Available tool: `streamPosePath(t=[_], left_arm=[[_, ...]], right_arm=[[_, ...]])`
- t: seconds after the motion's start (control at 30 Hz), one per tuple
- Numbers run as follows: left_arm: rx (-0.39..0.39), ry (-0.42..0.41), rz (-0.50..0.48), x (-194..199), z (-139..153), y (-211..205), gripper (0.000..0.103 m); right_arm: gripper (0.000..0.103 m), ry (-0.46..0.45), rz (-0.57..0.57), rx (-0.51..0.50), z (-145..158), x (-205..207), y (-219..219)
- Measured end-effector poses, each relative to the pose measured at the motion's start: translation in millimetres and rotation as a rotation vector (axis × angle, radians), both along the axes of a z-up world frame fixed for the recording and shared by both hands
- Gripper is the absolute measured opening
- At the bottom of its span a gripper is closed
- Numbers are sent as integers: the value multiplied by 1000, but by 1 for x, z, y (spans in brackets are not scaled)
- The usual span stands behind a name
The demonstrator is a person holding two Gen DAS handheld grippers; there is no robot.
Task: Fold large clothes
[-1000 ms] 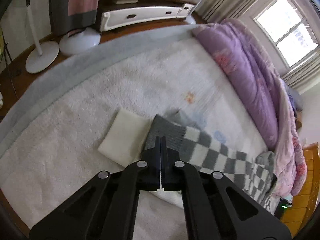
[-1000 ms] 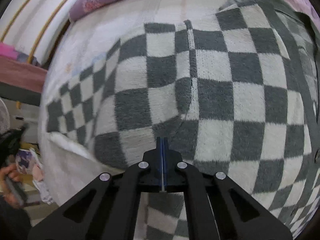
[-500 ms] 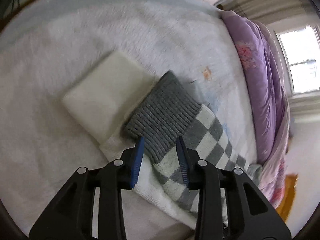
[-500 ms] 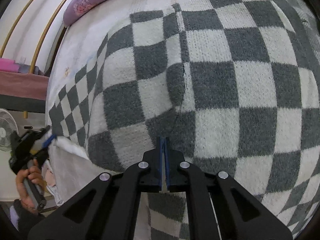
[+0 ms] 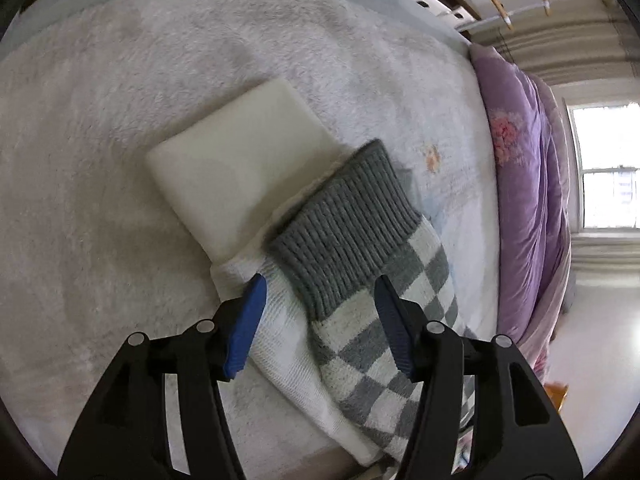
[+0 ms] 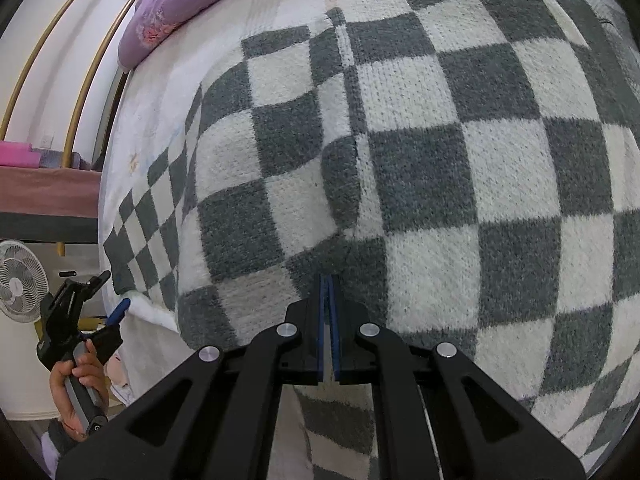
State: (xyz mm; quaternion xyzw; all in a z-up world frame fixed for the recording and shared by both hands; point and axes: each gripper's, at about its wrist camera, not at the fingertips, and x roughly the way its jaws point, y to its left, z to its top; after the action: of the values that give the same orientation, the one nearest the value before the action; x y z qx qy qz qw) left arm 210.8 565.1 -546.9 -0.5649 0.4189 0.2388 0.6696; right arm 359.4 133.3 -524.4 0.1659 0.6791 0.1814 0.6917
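A grey-and-white checkered knit sweater (image 6: 420, 160) lies spread on the bed. Its sleeve ends in a grey ribbed cuff (image 5: 344, 224), which rests partly on a folded cream garment (image 5: 236, 160). My left gripper (image 5: 318, 300) is open, its blue-padded fingers on either side of the cuff, just above it. My right gripper (image 6: 329, 288) is shut, its tips pressed against the sweater's body at a fold; whether cloth is pinched between them is hidden. The left gripper also shows at the far left of the right wrist view (image 6: 108, 300), held in a hand.
The bed is covered by a white fluffy blanket (image 5: 100, 160). A purple quilt (image 5: 528, 200) is bunched along the far side by the window. A white fan (image 6: 20, 286) stands on the floor beside the bed.
My left gripper has opened from shut and moved down close to the cuff, the fingers now wide around it. My right gripper stayed shut and moved slightly closer to the sweater.
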Motion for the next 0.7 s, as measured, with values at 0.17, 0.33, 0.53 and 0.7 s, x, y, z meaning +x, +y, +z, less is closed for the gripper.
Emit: streamPosePath(t=[0.17,0.33,0.53,0.7], left_arm=[[-11,-30,22,15,-9,7,55],[25,-27,5,24,-13,13,26],[127,-87,-22,15,23,12,9],[263,-225,-96,8,105,-5,9]], right_arm=[[5,-5,2,-4,-4,0,3],[5,-1,-19,18,-7,-3,-2],[5,-24,-5,42,-1,-7,-4],[0,23,6,-8,-30,-4,2]])
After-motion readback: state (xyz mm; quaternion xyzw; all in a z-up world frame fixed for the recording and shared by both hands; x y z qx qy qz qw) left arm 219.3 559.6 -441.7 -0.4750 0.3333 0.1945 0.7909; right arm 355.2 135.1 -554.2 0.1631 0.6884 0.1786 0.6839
